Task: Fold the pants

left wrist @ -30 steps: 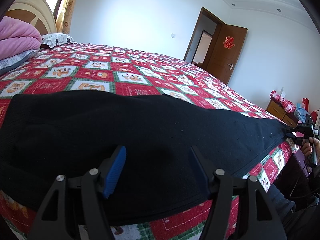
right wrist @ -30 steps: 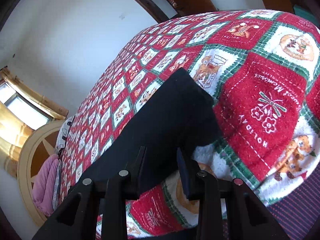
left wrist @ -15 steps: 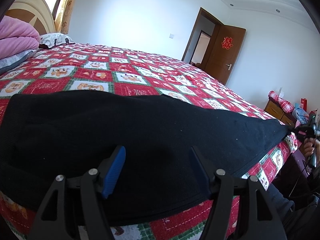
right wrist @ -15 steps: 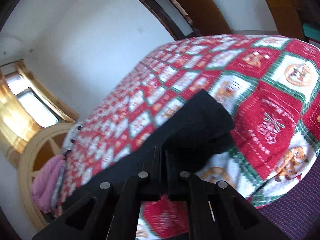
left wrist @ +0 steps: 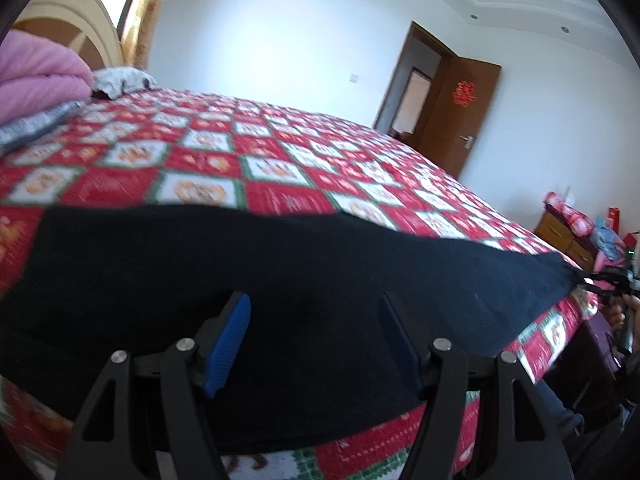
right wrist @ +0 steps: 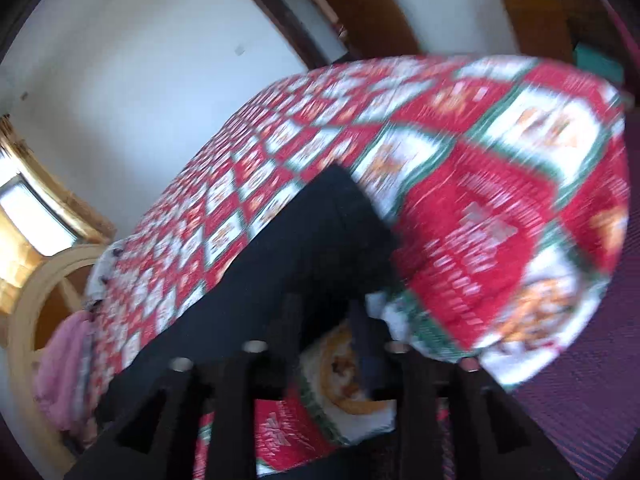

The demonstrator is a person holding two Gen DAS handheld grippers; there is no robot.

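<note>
The black pants (left wrist: 304, 288) lie spread flat along the near edge of the bed (left wrist: 280, 160), a long dark band running from the left gripper (left wrist: 314, 340) to the right gripper (right wrist: 326, 320) at the far end. They look like soft, thick knit — light, limp and not slippery, a cloth that will sag and drape once lifted and probably cling a little to the fuzzy quilt (right wrist: 480, 220). The best holds seem to be the corners and the hems, where the edge is doubled and gives the pads something to pinch. The left gripper hangs over the near end with its jaws apart and nothing clamped. The right gripper's jaws have just been opening; the picture is blurred, but they stand apart at the leg end, with the cloth's corner beside them rather than pinched. The quilt is a red, white and green patchwork, yielding underneath. Around it — white walls, a brown door (left wrist: 460, 112) standing open, a pale headboard (left wrist: 68, 20), a pink blanket (left wrist: 36, 76) folded by the pillows.
</note>
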